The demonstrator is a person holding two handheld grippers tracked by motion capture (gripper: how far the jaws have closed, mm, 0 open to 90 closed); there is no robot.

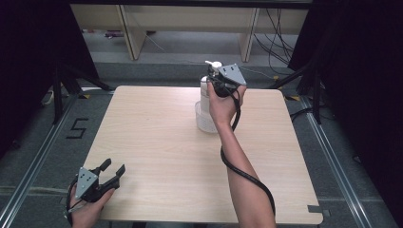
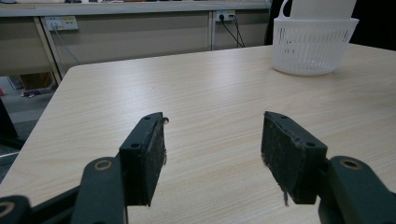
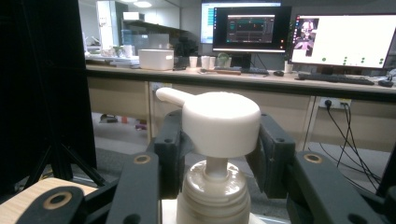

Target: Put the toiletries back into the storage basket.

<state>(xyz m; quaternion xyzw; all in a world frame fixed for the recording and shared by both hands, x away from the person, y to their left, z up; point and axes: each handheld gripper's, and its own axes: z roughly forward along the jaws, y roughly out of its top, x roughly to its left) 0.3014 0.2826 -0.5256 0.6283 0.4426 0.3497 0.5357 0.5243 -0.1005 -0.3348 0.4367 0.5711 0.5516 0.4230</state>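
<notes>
Two grippers are in play, and the risk lies with one. The right gripper (image 3: 219, 149) is closed on the pump head (image 3: 221, 122) of a bottle (image 1: 206, 95), which stands in a white basket (image 2: 313, 44) at the far middle of the table (image 1: 157, 142). The left gripper (image 2: 212, 154) rests at the near left corner with its jaws open and nothing between them.

The grip could be lost if the bottle is lifted by the head alone. The head is smooth, rounded white plastic that sits on a thin stem, so little purchase is offered to the flat pads. A squeeze from the side could also tilt the head or press it down, and liquid might be driven out of the spout (image 3: 170, 96), which points left in the right gripper view. If the bottle is dragged sideways, the light basket may be tipped or pulled along with it, since it is not held.

The basket is made of thin perforated plastic, round and tapered toward its base. The bottle's neck is ribbed and cream-coloured. The tabletop is a pale wood-grain laminate, matte and flat. The pads are black and rough, frayed at their edges.
</notes>
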